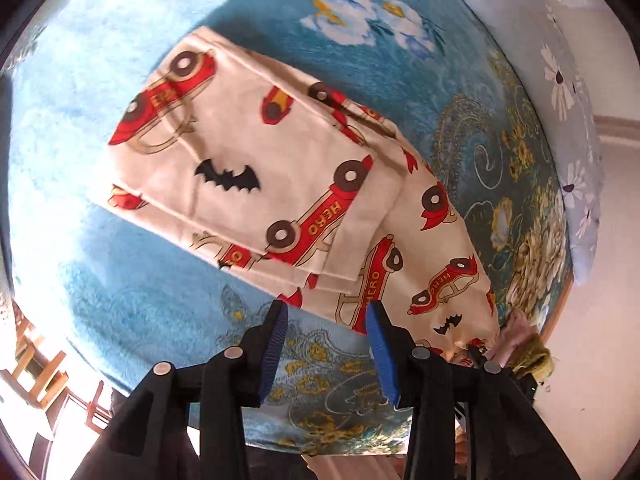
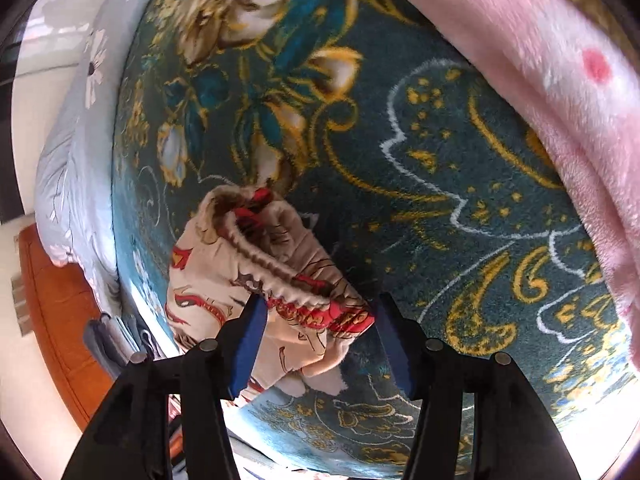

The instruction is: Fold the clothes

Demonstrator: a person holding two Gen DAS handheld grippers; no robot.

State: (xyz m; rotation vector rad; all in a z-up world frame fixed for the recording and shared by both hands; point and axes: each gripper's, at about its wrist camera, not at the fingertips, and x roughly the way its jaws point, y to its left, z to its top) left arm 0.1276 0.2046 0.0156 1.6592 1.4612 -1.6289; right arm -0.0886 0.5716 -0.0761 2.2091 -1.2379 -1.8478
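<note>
Blue floral blanket point(image 1: 100, 80) spreads wide, open room left of the folded pyjama trousers point(image 1: 248, 152). Left gripper point(image 1: 326, 320) hangs spread at their near edge; right gripper point(image 2: 320, 312), spread, straddles the gathered waistband point(image 2: 280, 276).

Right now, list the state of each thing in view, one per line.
Car-print pants: partly folded, flat on the blanket.
Waistband: bunched, between the right fingers, not gripped.
Left gripper: open, empty.
Right gripper: open.
Teal blanket: spread flat.
Pink blanket: heaped alongside.
</note>
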